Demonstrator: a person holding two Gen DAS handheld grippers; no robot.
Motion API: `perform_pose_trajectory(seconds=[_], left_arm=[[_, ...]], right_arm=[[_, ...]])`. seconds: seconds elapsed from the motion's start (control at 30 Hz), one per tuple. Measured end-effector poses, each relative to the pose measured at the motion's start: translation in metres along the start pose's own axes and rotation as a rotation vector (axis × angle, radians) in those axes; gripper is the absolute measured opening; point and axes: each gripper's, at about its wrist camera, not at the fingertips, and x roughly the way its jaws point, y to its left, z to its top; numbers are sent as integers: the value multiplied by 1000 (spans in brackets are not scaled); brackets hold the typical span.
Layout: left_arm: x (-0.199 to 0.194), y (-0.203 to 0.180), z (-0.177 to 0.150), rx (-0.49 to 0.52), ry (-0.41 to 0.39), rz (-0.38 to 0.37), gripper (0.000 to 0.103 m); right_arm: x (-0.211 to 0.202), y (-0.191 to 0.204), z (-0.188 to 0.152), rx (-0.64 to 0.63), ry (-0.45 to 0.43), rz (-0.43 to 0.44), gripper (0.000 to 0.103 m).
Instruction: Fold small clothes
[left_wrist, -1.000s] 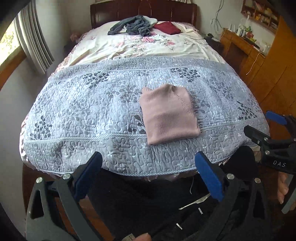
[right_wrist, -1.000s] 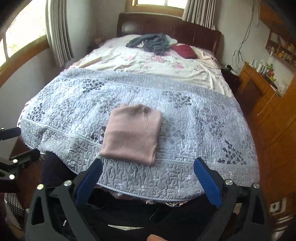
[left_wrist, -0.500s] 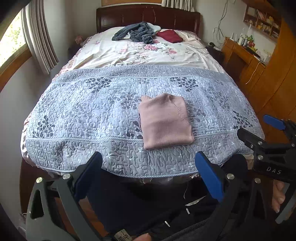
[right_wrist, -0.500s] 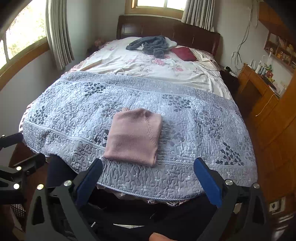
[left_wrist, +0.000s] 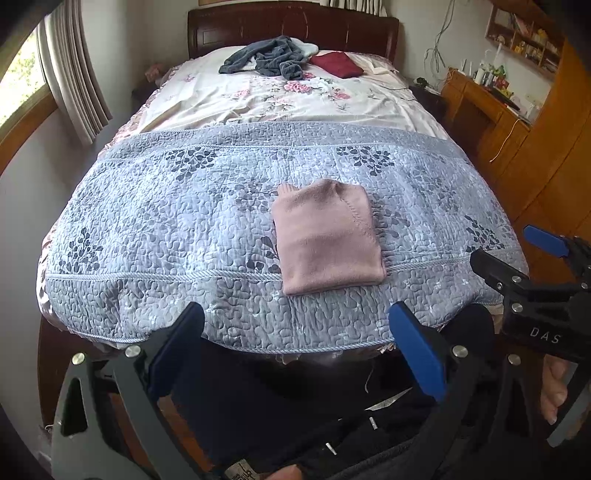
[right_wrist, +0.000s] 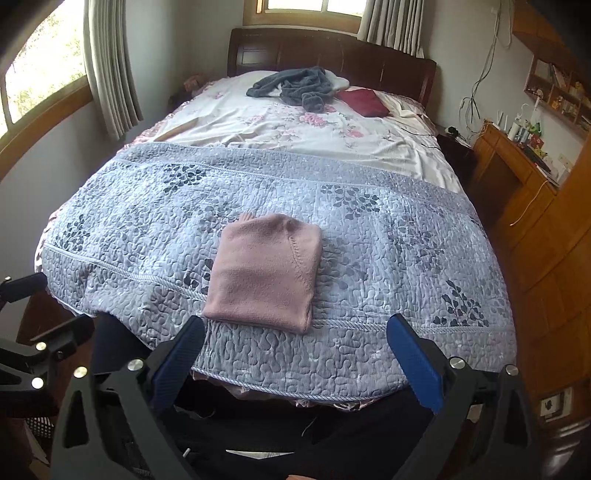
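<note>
A pink knit garment (left_wrist: 327, 236) (right_wrist: 264, 271) lies folded into a neat rectangle on the grey-blue quilt (left_wrist: 166, 221) (right_wrist: 388, 258), near the foot edge of the bed. My left gripper (left_wrist: 297, 332) hangs open below that edge, over a person's dark clothing, with nothing between its blue pads. In the right wrist view my right gripper (right_wrist: 295, 341) is open too, held back from the bed and short of the garment. The right gripper (left_wrist: 513, 249) also shows at the right edge of the left wrist view, and the left gripper's black frame (right_wrist: 33, 347) at the left edge of the right wrist view.
A grey crumpled garment (left_wrist: 269, 57) (right_wrist: 295, 86) and a dark red folded one (left_wrist: 338, 63) (right_wrist: 364, 101) lie near the headboard on the floral sheet (left_wrist: 280, 99). Wooden cabinets (left_wrist: 517, 140) line the right side; curtains (right_wrist: 110, 66) and a window stand left.
Both grippers have drawn back and risen a little from the bed, so more of the headboard and window shows. The pink garment has not moved and both grippers stay open.
</note>
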Motion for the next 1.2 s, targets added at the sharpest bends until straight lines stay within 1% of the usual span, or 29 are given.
perform_pose_trajectory(seconds=[0.27, 1.2], left_arm=[[4, 0, 0, -6, 10, -9, 99], [8, 0, 4, -2, 9, 3, 99]], right_arm=[[0, -5, 3, 20, -28, -1, 99], [7, -2, 4, 11, -23, 14, 99]])
